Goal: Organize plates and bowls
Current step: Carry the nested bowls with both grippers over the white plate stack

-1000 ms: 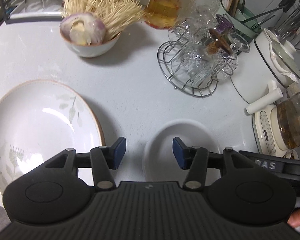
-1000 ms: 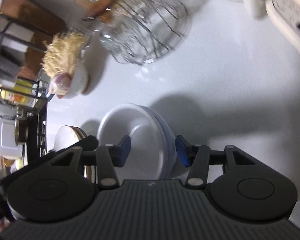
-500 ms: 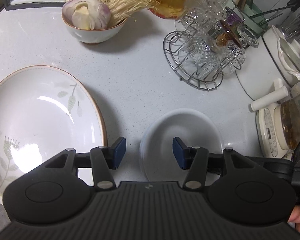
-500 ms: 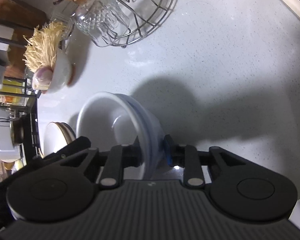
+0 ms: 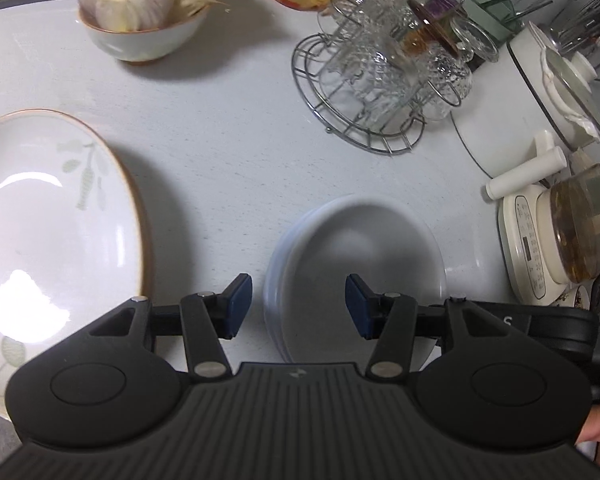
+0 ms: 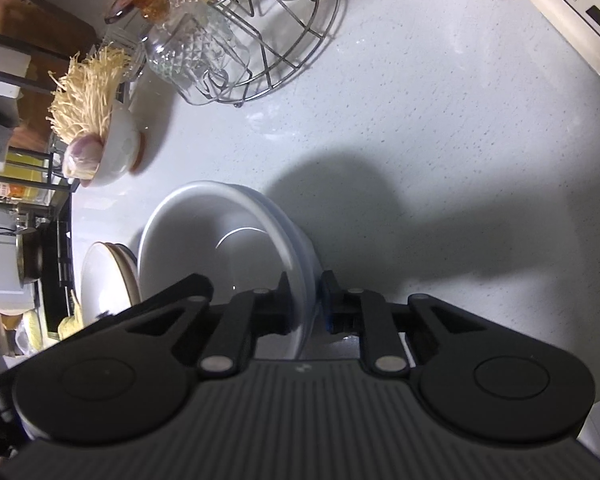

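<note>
Two nested white bowls (image 5: pixel 360 256) sit on the white counter (image 5: pixel 228 152), also in the right wrist view as the bowls (image 6: pixel 220 240). My right gripper (image 6: pixel 306 308) has its jaws closing, and its pads press both sides of the bowls' near rim. Its black body (image 5: pixel 540 320) shows at the bowls' right edge in the left wrist view. My left gripper (image 5: pixel 299 306) hangs open above the bowls' left rim, touching nothing. A large leaf-patterned plate (image 5: pixel 52 232) with a brown rim lies to the left, seen edge-on as the plate (image 6: pixel 100 276).
A bowl of onion and enoki mushrooms (image 5: pixel 140 28) stands at the back left. A wire rack of glass cups (image 5: pixel 380 80) is behind the bowls. A white pot (image 5: pixel 532 92) and a glass kettle on its base (image 5: pixel 560 240) crowd the right side.
The right jaws went from open around the bowls' rim to pinched on it. The left gripper moved nearer and lower over the counter, still open.
</note>
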Motion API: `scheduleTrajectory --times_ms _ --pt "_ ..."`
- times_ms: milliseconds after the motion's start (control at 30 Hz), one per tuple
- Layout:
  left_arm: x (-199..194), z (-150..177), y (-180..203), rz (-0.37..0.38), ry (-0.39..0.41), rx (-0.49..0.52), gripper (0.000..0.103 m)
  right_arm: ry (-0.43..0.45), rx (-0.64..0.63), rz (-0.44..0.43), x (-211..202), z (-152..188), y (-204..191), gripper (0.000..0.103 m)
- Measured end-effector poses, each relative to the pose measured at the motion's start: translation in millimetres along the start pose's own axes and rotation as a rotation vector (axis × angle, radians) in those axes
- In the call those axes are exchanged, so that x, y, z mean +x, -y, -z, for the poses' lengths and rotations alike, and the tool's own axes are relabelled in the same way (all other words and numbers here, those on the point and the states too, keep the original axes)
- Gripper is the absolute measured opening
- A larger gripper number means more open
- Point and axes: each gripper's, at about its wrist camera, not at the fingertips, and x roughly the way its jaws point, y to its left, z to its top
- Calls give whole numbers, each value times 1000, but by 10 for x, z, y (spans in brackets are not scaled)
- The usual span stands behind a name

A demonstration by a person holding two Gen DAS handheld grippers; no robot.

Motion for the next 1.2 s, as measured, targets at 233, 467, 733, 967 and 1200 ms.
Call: scheduleTrajectory --times_ms 233,467,733,967,1200 --pt "110 46 44 3 1 -4 57 -10 -20 4 -29 13 56 17" --pt "61 74 61 49 18 -26 51 -10 -43 11 -129 21 59 17" --pt "-132 62 134 45 37 3 50 13 -78 12 -267 29 -90 17" --pt "-383 28 45 73 47 -9 50 33 -77 8 -422 131 -252 17" --pt "-571 -8 -40 59 22 41 50 73 -109 33 -480 228 -506 18"
